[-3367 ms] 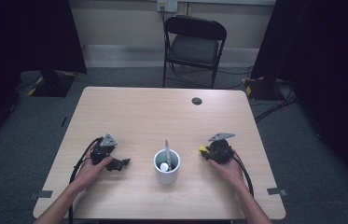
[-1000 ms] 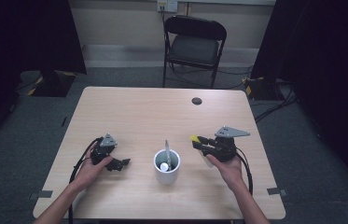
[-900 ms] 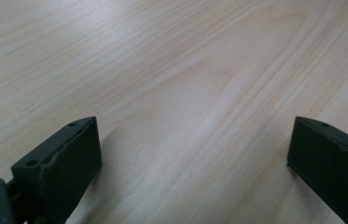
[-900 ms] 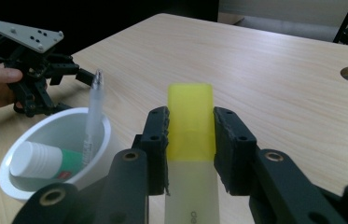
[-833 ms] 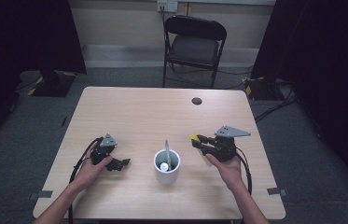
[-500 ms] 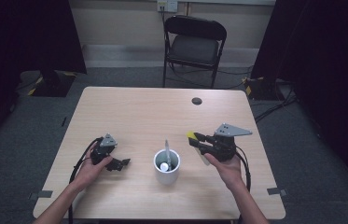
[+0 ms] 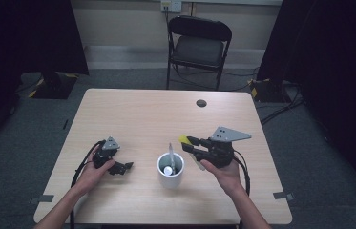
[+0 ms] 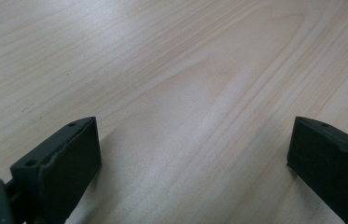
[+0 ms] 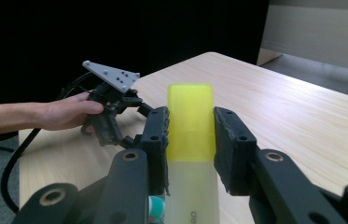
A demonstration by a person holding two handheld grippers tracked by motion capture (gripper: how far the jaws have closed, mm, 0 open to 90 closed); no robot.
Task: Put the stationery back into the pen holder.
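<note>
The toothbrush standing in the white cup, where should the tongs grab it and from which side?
Probably by the upper handle of the toothbrush, the part that rises above the rim of the cup. It stands near upright and leans toward the cup's far edge, so coming down from above, with the jaws either side of the shaft, looks easiest. The head sits low in the cup, out of easy reach.

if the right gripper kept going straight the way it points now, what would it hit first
Probably the person's left hand and the left gripper, which lie straight ahead in the right gripper view. The right gripper, holding a yellow-tipped tube, seems to point just above the white cup, though depth is unclear.
</note>
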